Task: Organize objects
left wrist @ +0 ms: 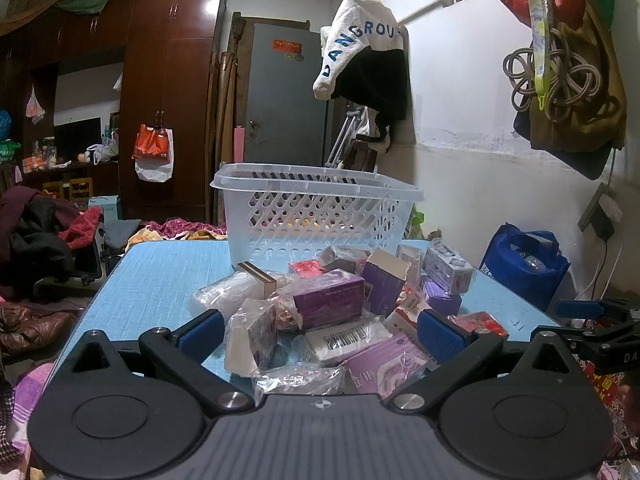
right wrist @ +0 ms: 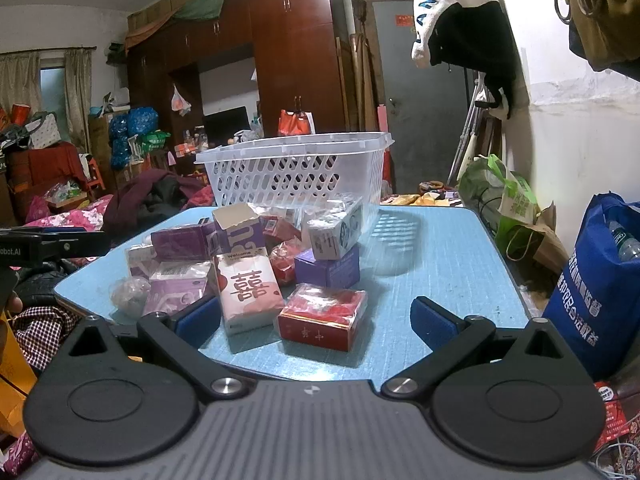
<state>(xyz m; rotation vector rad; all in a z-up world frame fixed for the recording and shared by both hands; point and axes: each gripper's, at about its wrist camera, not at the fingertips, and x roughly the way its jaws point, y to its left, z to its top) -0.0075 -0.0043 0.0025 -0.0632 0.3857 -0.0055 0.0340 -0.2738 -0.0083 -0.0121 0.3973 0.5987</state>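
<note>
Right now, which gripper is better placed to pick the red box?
Right gripper: open, with the red box directly between its fingers. The left gripper faces the purple boxes.

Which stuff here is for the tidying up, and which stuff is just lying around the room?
For the tidying:
- basket
- pile of boxes
- red box
- pink packet
- table they sit on
- left gripper and right gripper, both open

Just lying about:
- blue bag
- wardrobe
- hanging clothes
- coiled rope
</note>
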